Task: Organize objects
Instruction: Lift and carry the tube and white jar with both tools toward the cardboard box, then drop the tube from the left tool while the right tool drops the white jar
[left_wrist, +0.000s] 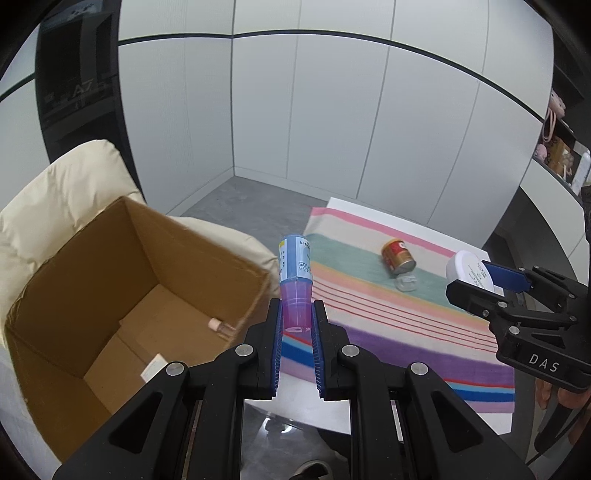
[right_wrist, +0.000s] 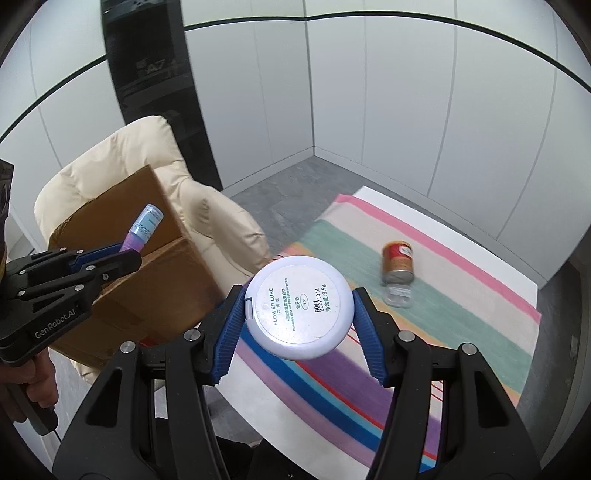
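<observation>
Transport of two items toward the cardboard box (left_wrist: 122, 295) appears to be the step in hand. The left gripper (left_wrist: 295, 325) is clamped narrow on the pink cap end of a small blue-labelled tube (left_wrist: 295, 273), which stands up from the jaws just beside the box's near rim. The right gripper (right_wrist: 299, 310) grips a round white compact (right_wrist: 299, 306) by its edges at a medium spread, above the striped cloth (right_wrist: 461, 325) and well short of the box. The box sits on a cream cushioned chair (left_wrist: 55, 192) and already contains a small cork-stoppered vial (left_wrist: 219, 326). A red-and-gold can (left_wrist: 398, 256) and a clear jar (left_wrist: 405, 283) remain lying on the cloth. Risk one: the tube is pinched only at its tapered cap, so a tilt or jolt could pivot it out of the pads before it clears the rim. Risk two: the compact is held on a smooth curved rim; a slight slackening would let it slip onto the table. Risk three: the grippers travel close together, so contact between them near the box opening is possible. Risk four: the soft chair may let the box shift if its wall is struck.
</observation>
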